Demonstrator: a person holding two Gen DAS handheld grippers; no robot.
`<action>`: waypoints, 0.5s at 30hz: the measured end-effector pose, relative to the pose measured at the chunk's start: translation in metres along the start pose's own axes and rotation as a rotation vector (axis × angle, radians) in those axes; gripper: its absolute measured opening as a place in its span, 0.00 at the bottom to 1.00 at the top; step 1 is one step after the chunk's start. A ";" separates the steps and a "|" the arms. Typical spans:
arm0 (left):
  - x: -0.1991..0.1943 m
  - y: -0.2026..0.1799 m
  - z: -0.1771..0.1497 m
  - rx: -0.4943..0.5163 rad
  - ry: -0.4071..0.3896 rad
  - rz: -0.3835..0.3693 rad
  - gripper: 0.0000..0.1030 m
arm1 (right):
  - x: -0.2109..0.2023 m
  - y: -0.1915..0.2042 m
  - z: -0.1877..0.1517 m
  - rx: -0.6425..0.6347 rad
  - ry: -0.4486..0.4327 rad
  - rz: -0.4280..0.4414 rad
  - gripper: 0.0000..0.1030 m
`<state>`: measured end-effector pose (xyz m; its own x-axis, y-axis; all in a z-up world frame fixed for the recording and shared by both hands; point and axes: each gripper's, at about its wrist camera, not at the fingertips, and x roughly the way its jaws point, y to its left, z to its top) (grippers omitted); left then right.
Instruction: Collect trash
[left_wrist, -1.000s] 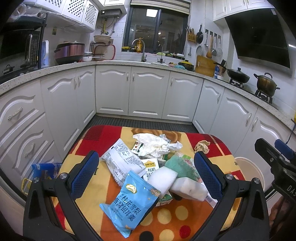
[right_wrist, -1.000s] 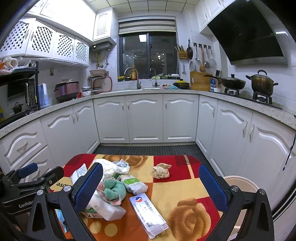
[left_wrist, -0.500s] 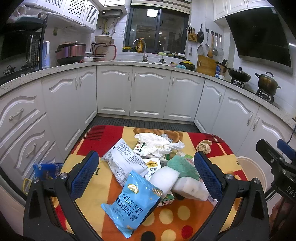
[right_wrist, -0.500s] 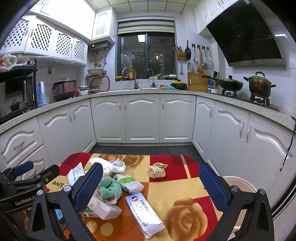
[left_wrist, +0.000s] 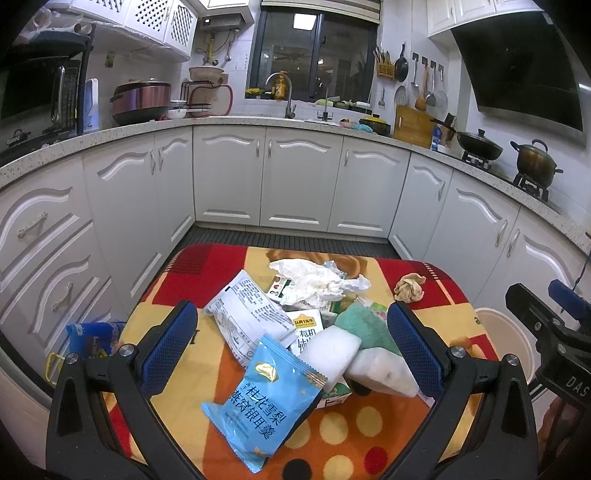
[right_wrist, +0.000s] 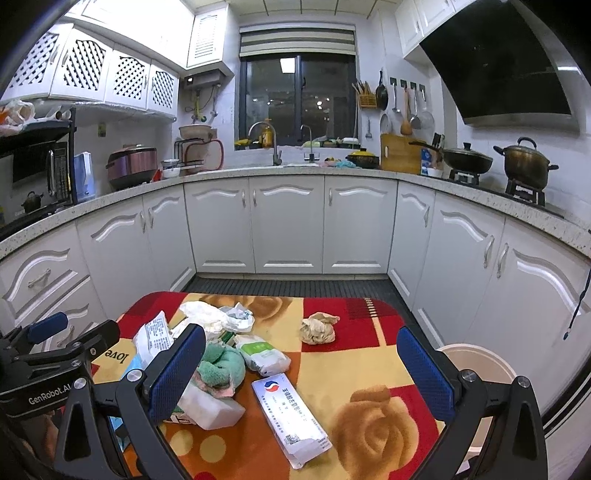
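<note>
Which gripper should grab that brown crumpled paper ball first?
Probably the right gripper: the brown paper ball lies alone almost straight ahead between its open fingers. For the left gripper it sits far right, beyond the trash pile.

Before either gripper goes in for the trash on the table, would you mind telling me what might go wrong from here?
1. The trash is heaped: the blue snack packet overlaps the white foam block, so a grab may drag neighbours off the table.
2. The flat white packet lies flush on the cloth; the open right gripper could pinch the cloth instead.
3. The bin sits low beside the table's right edge, so a drop may miss.
</note>
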<state>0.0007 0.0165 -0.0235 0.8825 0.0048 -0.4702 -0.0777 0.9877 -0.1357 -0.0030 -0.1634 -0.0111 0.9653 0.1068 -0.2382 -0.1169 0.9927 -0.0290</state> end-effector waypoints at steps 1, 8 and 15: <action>0.000 0.001 -0.001 -0.003 -0.002 -0.001 0.99 | 0.000 -0.001 0.000 0.002 0.001 -0.001 1.00; 0.002 0.000 -0.003 -0.010 -0.003 -0.008 0.99 | -0.001 -0.002 -0.001 0.013 -0.010 -0.009 1.00; 0.002 -0.002 -0.007 -0.010 -0.001 -0.009 0.99 | -0.002 -0.001 -0.003 0.000 -0.010 -0.017 1.00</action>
<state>-0.0008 0.0137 -0.0302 0.8836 -0.0035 -0.4683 -0.0746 0.9861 -0.1482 -0.0057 -0.1646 -0.0135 0.9694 0.0902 -0.2282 -0.1002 0.9944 -0.0326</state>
